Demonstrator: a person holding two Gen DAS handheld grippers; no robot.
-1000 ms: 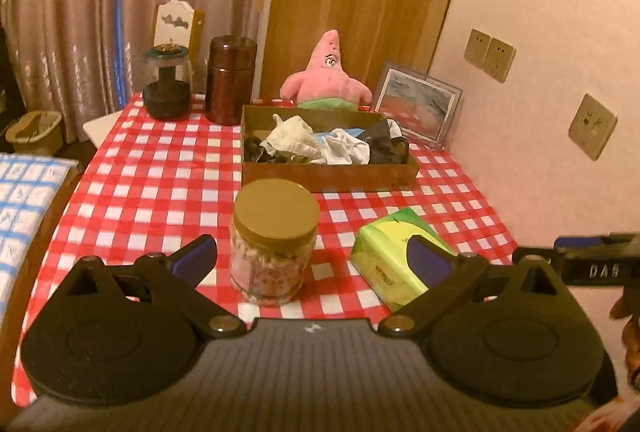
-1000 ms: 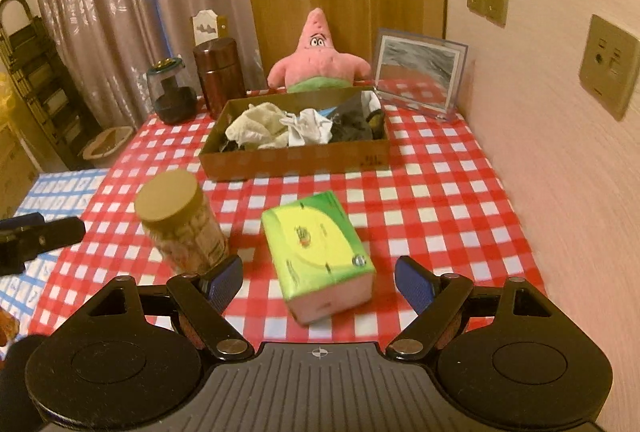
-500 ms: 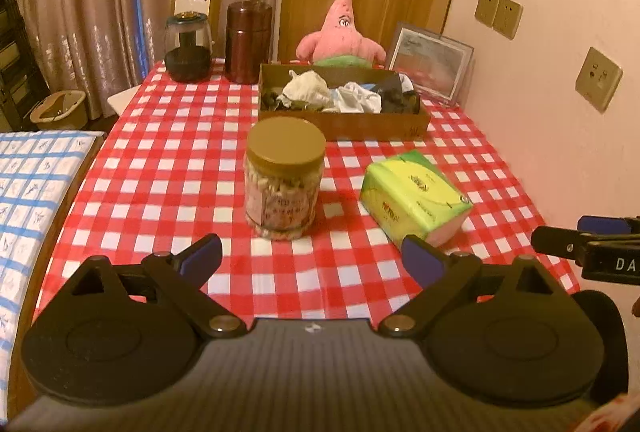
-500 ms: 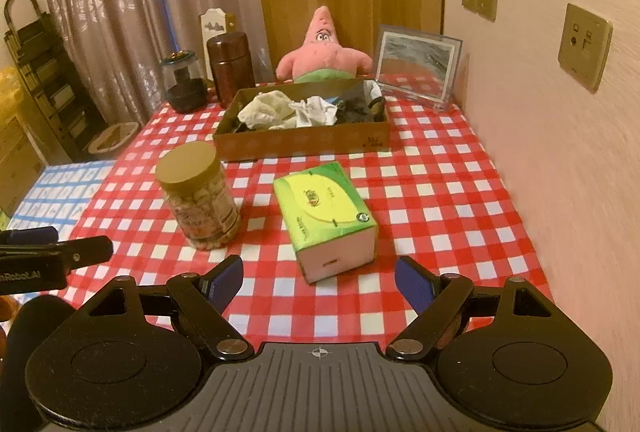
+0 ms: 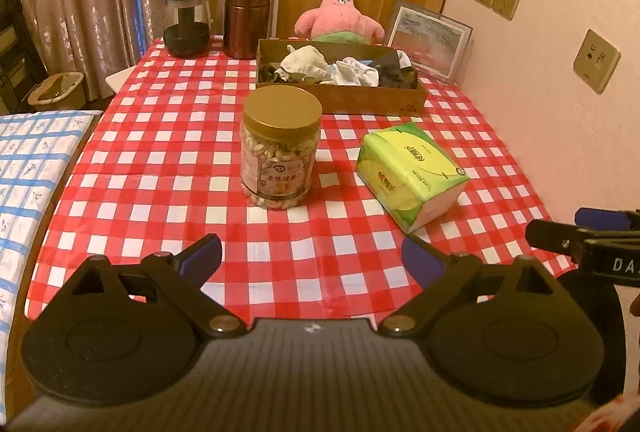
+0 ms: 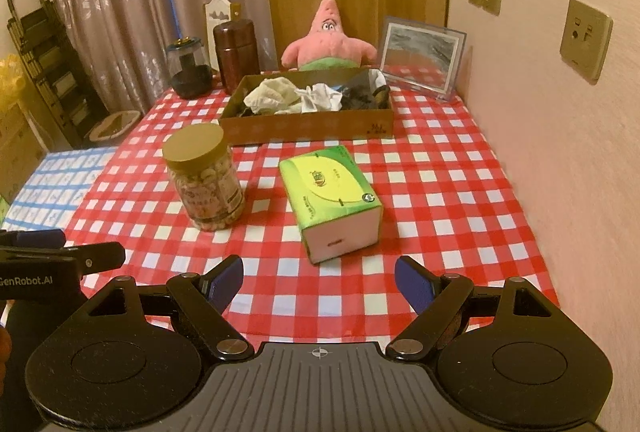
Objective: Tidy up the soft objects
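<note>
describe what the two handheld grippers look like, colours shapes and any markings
Both are matte black. The left gripper and right gripper each have two angled fingers with blue pads, silver pivot screws, round side discs and a ribbed grey centre plate. White lettering on the left one's side reads GenRobot.AI. No cables or sleeves show.

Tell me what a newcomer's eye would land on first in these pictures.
The red-and-white checked tablecloth dominates, with a pink starfish plush sitting upright at its far end behind a shallow cardboard box of crumpled cloths. Nearer the cameras stand a gold-lidded jar and, to its right, a green tissue pack.
</note>
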